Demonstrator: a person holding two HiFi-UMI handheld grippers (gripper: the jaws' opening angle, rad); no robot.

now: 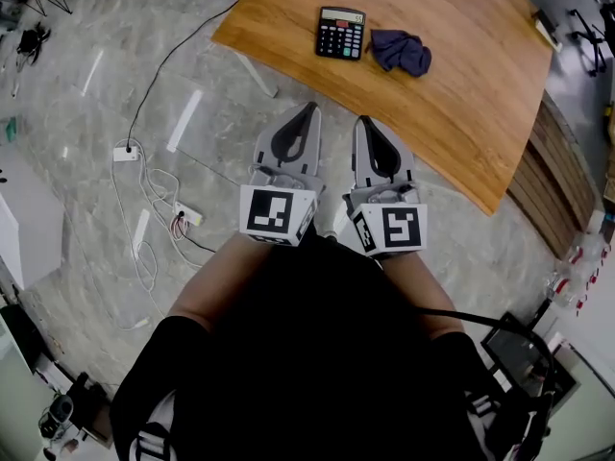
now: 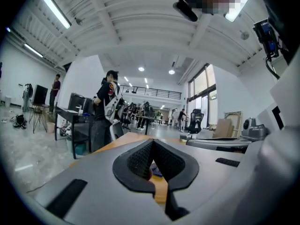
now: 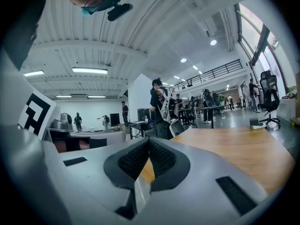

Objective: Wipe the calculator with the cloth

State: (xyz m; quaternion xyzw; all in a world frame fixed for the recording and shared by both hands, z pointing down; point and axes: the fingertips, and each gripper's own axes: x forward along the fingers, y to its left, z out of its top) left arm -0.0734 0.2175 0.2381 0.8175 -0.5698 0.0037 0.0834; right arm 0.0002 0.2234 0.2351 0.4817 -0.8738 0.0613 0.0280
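Wood-grain table top point(image 1: 461, 113) fills the upper part of the head view. A black calculator point(image 1: 341, 33) is laid flat on it towards the far left edge, with its display at the far end. A dark blue cloth point(image 1: 401, 51) is bunched up just beside the calculator on its right; whether the two touch cannot be made out.

The left gripper point(image 1: 309, 109) and the right gripper point(image 1: 363, 120) are held side by side in front of the person's body, both pointed towards the table, with their tips at about its near edge. Both are well apart from the calculator and the cloth. In each gripper view the two dark, ribbed pads are seen pressed together at the tip, and nothing is gripped between them. Only a strip of table is glimpsed behind them.

A grey marbled floor point(image 1: 86, 113) is seen to the left of the table, and a white power strip point(image 1: 126, 153) with loose cables is laid on it. A standing person point(image 2: 105, 111) in dark clothing is seen beyond the table in the left gripper view.
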